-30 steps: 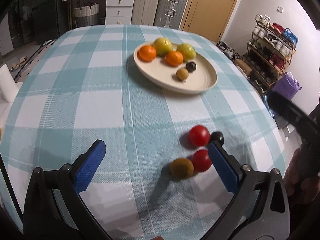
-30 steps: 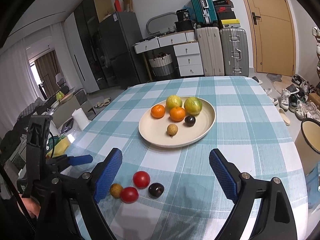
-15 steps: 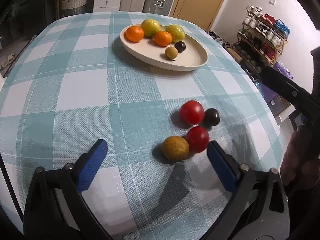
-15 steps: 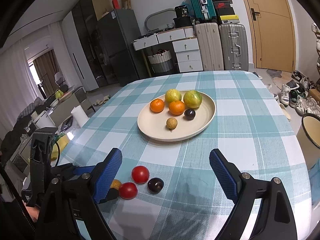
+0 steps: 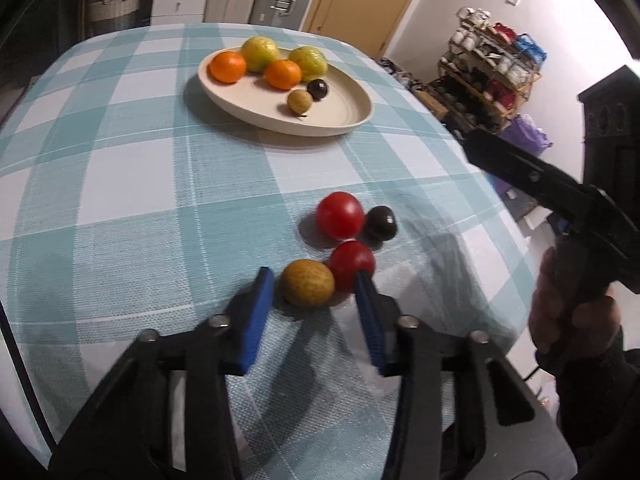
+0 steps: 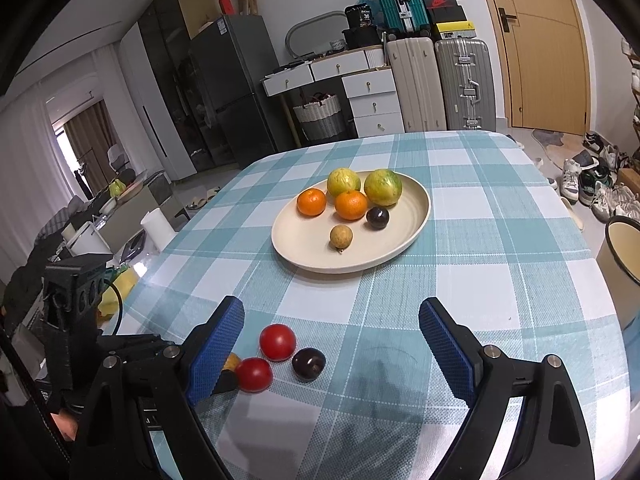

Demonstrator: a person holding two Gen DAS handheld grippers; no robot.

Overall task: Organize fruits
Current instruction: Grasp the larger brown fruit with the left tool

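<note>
The left tool (image 5: 314, 286) has its blue-padded jaws closing around a small round tan-yellow fruit with a speckled, rough skin (image 5: 307, 283). The fruit sits between the pads at the tool's twelve o'clock, right at the fingertips, and a sliver of gap shows on the left pad's side, so the pads do not look pressed home yet. The fruit is nearly a ball, so it has no long axis to line up with. What matters is the neighbour: a glossy red round tomato-like fruit (image 5: 352, 264) touches the tan fruit at its two o'clock, and the right-hand pad is wedged in just beside it. I judge that pad could nudge or pinch the red fruit as the jaws finish.

A second red round fruit (image 5: 339, 215) and a small dark purple, plum-like fruit (image 5: 382, 222) lie touching each other a little farther out at one o'clock on the teal-and-white checked table (image 5: 120, 184). The cream oval plate (image 5: 352, 114) stands well beyond at twelve o'clock, already carrying two oranges, two green-yellow fruits, one dark fruit and one tan fruit.

The right tool (image 6: 332, 338) hangs wide and empty above the table, with the loose fruits at its nine o'clock. The left hand is clearly the nearer one, and the likely carry is forward to the plate.
</note>
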